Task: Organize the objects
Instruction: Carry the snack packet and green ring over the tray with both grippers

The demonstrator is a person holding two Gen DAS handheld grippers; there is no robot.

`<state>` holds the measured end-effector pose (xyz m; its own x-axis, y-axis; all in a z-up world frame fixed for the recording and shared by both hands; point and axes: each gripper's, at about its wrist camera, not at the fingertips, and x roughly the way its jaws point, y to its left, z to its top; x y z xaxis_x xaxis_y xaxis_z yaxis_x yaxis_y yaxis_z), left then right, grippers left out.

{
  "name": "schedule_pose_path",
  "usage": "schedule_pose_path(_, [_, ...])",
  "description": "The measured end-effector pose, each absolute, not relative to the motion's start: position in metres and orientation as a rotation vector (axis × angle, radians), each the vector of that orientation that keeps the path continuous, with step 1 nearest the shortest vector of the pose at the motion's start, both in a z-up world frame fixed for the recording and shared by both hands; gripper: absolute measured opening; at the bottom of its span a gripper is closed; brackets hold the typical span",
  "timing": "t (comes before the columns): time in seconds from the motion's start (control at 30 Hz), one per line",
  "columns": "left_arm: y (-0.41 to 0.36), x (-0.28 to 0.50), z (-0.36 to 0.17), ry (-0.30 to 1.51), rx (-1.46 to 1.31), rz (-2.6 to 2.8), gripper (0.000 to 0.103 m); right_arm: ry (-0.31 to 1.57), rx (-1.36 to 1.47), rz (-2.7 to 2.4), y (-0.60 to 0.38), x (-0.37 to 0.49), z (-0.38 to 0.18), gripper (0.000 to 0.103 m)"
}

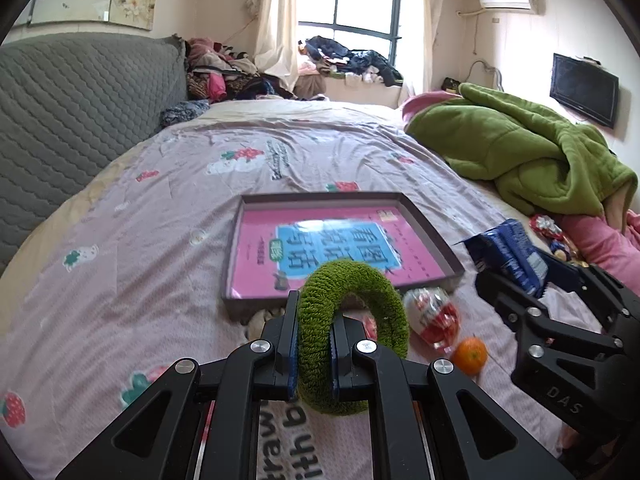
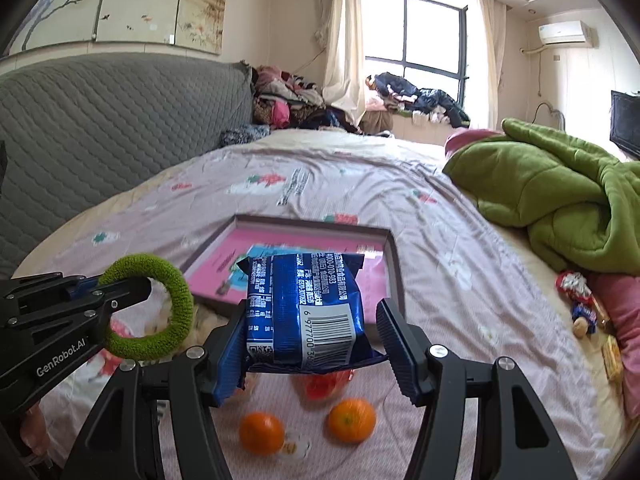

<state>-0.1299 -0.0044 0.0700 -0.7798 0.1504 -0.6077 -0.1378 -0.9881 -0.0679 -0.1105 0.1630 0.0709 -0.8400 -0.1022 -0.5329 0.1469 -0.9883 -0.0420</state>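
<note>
My left tool (image 1: 314, 344) pinches the green fuzzy ring (image 1: 352, 332), right tool (image 2: 316, 344) grips the blue packet (image 2: 304, 308) (both near the tray (image 1: 436, 232)).

A grey quilted headboard (image 1: 80, 112) was seen behind a bed covered with a pale lilac strawberry-print sheet (image 1: 168, 216). A crumpled green fleece blanket (image 1: 516, 140) was heaped on its right side. Clothes were piled (image 2: 420, 100) beneath a curtained window (image 1: 360, 4). A black flat television (image 1: 582, 90) and a white air conditioner (image 1: 508, 0) were mounted on the wall.
</note>
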Motion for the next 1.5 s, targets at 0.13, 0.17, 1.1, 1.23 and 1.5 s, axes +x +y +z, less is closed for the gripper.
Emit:
schedule_pose_path(0.13, [-0.006,-0.143,0.076,-0.038,-0.967,2.833,0.011,0.153,0.814,-2.905,0.161,-0.119,0.080,0.062])
schedule_pose_path(0.17, [-0.006,-0.146,0.076,-0.036,-0.969,2.832,0.011,0.159,0.811,-2.908,0.160,-0.121,0.082,0.062])
schedule_pose_path(1.1, [-0.006,-0.222,0.051,-0.062,-1.098,2.804,0.011,0.212,0.936,-2.897,0.163,-0.194,0.071,0.062])
schedule_pose_path(1.23, [-0.004,-0.236,0.045,-0.053,-1.117,2.793,0.011,0.213,0.960,-2.899,0.165,-0.204,0.068,0.062])
schedule_pose_path(1.5, [-0.001,-0.258,0.034,-0.052,-1.168,2.771,0.011,0.233,1.021,-2.889,0.165,-0.226,0.060,0.062])
